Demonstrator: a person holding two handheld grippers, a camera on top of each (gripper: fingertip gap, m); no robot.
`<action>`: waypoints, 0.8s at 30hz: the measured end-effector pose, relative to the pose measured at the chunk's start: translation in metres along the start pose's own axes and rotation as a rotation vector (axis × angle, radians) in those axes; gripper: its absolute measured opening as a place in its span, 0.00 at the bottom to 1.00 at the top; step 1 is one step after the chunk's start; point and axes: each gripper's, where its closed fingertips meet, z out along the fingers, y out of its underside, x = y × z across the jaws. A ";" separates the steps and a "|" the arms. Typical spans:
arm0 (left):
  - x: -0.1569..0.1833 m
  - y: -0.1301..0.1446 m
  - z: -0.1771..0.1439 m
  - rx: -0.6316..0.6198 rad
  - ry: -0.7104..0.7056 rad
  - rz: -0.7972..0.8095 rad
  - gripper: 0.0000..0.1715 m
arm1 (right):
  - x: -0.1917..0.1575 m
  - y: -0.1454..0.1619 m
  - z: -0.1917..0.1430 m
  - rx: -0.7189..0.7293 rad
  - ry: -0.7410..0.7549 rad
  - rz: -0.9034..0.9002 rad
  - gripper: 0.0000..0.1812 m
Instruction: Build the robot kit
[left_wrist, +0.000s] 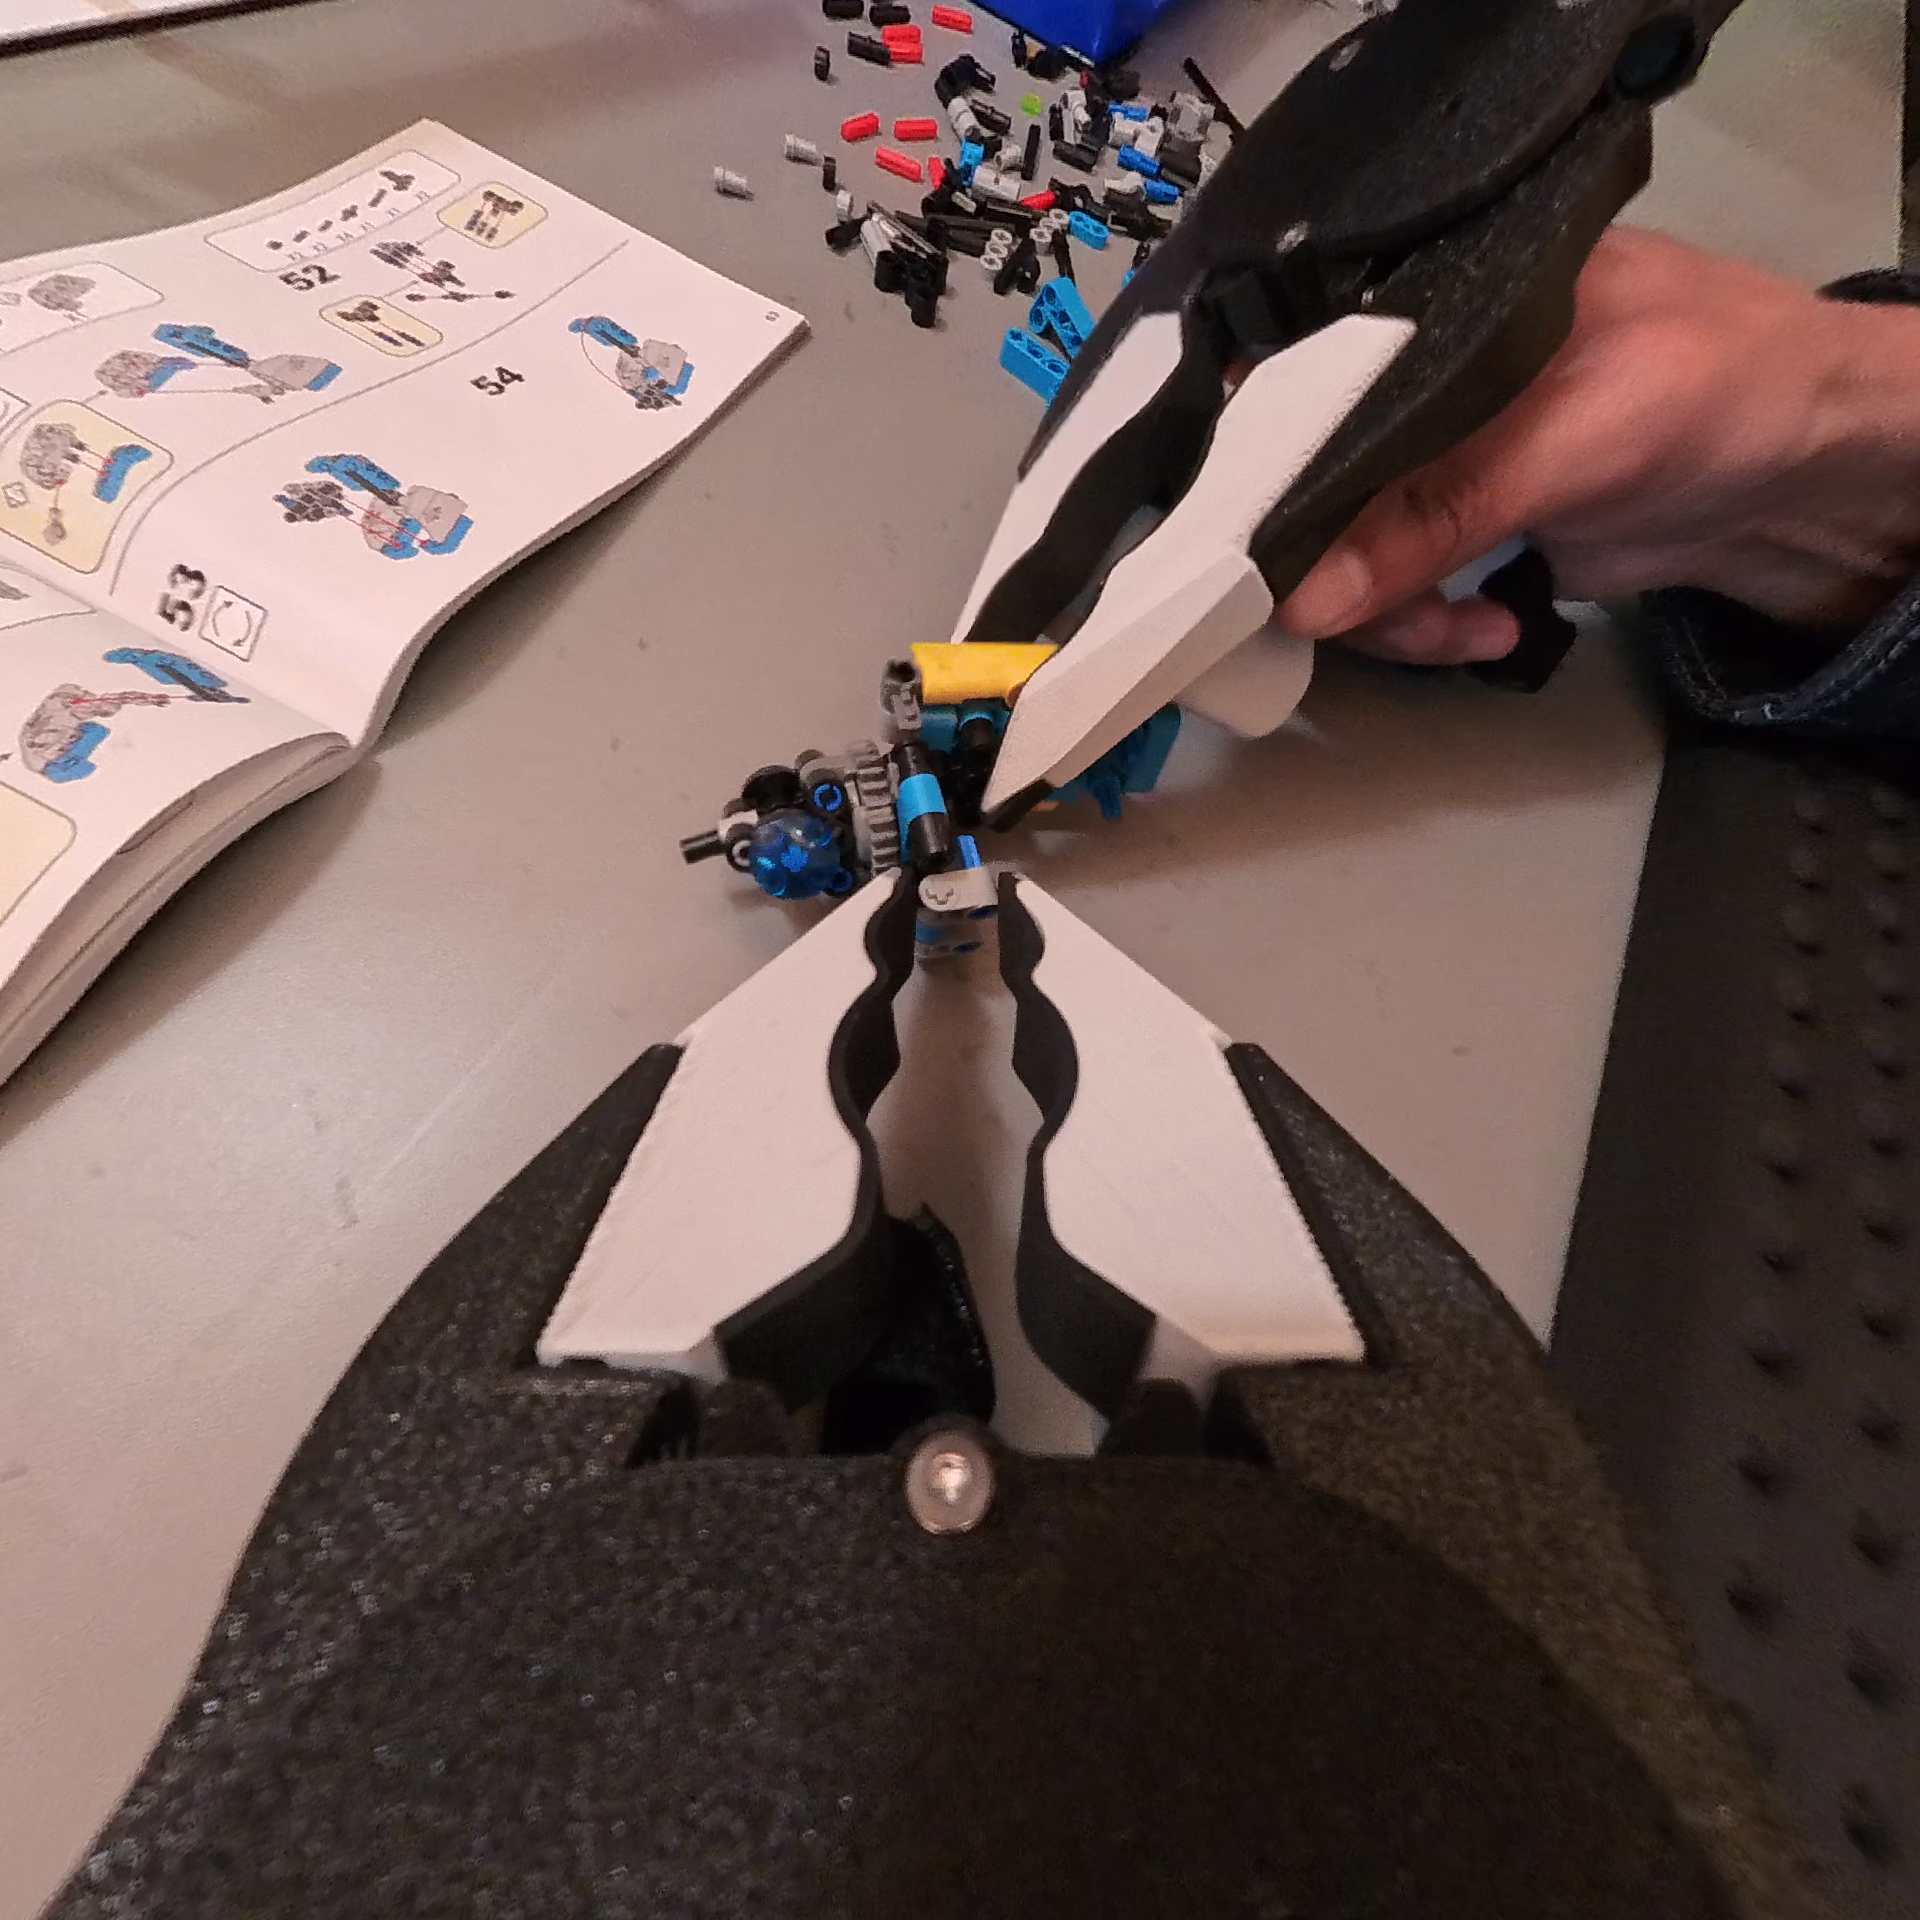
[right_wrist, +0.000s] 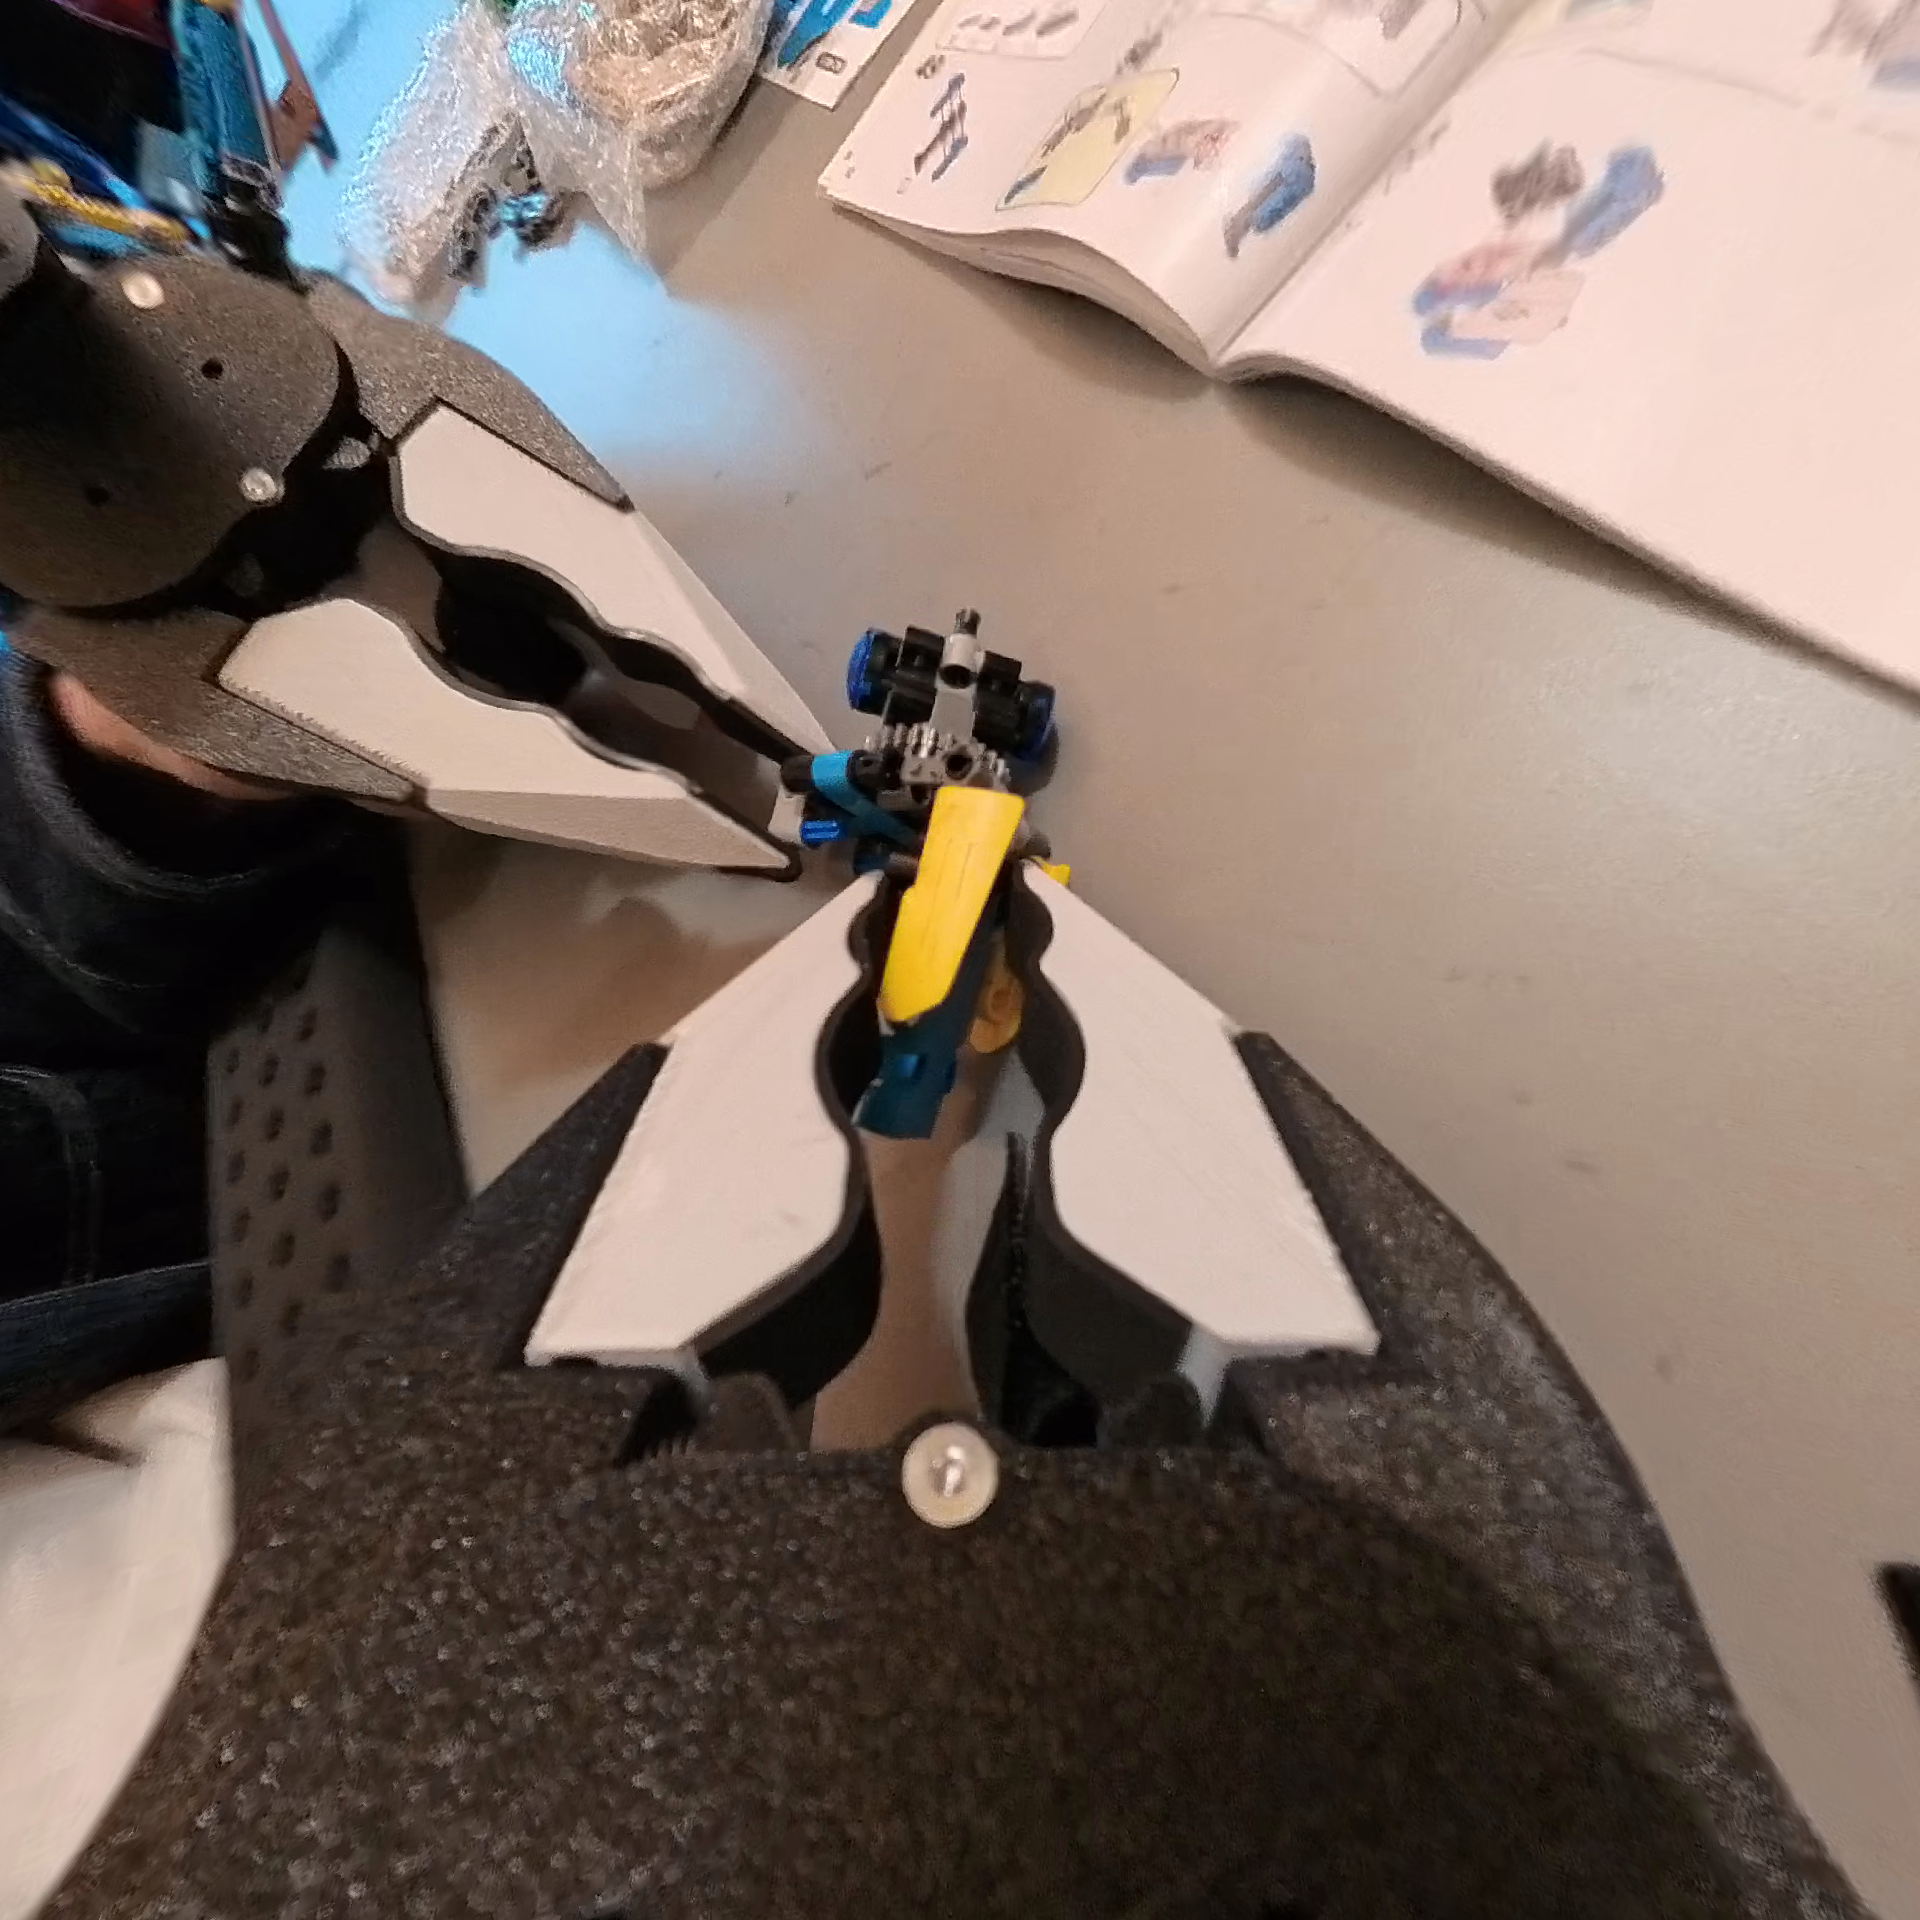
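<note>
A small toy-brick model of blue, black, grey and yellow parts sits on the grey table. My left gripper is shut on a small grey and blue connector piece at the model's near side. My right gripper is shut on the model's yellow and blue end; it also shows in the left wrist view, coming in from the upper right with a hand on it. The left gripper shows in the right wrist view, its tips at the model's left side.
An open instruction booklet lies to the left, also in the right wrist view. A pile of loose red, black, blue and grey pieces lies at the back. A black perforated mat runs along the right. Clear plastic bags lie far off. My two grippers' fingertips are within a few centimetres of each other.
</note>
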 end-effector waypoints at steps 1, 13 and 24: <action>-0.001 0.000 0.000 0.000 -0.009 0.005 0.09 | 0.002 -0.001 0.001 0.012 0.035 -0.064 0.11; -0.002 -0.001 0.000 0.006 -0.005 -0.016 0.09 | 0.008 -0.003 0.000 -0.003 0.052 -0.079 0.10; -0.003 -0.001 0.000 0.005 0.065 -0.121 0.09 | 0.005 -0.002 0.001 -0.071 0.062 -0.033 0.09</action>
